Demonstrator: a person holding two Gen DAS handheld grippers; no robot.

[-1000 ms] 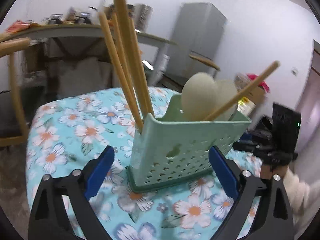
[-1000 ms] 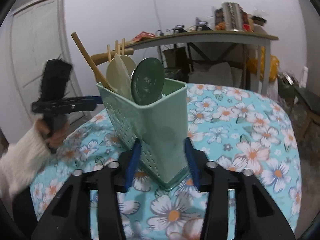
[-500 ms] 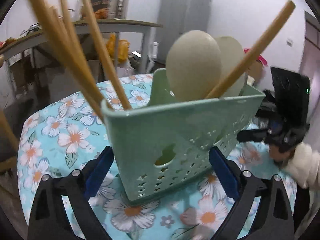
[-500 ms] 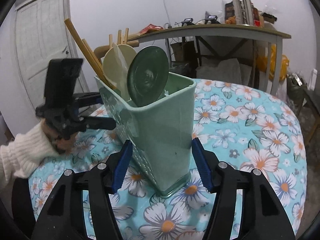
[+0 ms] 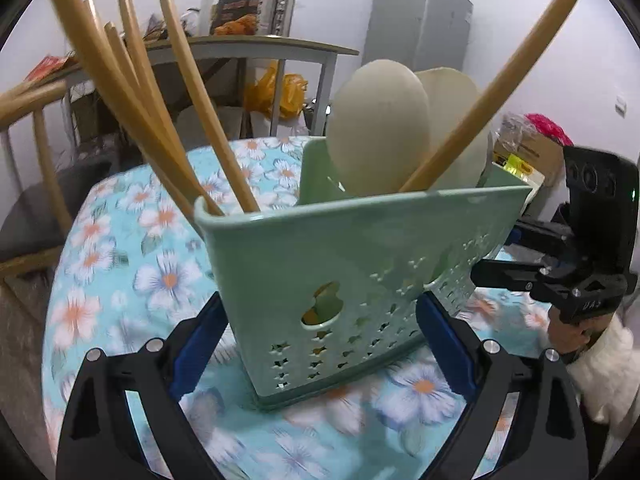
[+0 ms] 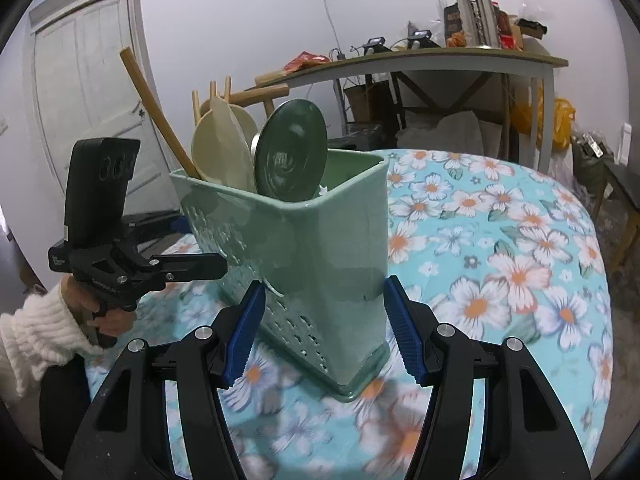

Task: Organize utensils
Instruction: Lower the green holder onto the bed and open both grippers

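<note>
Home; floral tablecloth point(image 6: 500, 240); fridge point(image 5: 420, 24)

Pale-green perforated utensil holder point(image 5: 360, 264) stands upright on the floral cloth — chopsticks point(image 5: 132, 92), spoons point(image 5: 380, 136) inside.

The utensil caddy point(image 6: 320, 264) stands upright on the bench point(image 6: 520, 264), near its front edge. In one end compartment lean several chopsticks point(image 5: 160, 120); in the other stand two spoons point(image 5: 380, 132), a third spoon point(image 6: 292, 156) and a single stick point(image 5: 488, 88). The left hand-held gripper point(image 5: 320, 332) straddles one broad perforated wall — the right hand-held gripper point(image 6: 324, 328) straddles a corner at the spoon end. Behind the bench stands a cluttered table point(image 6: 440, 60).
</note>
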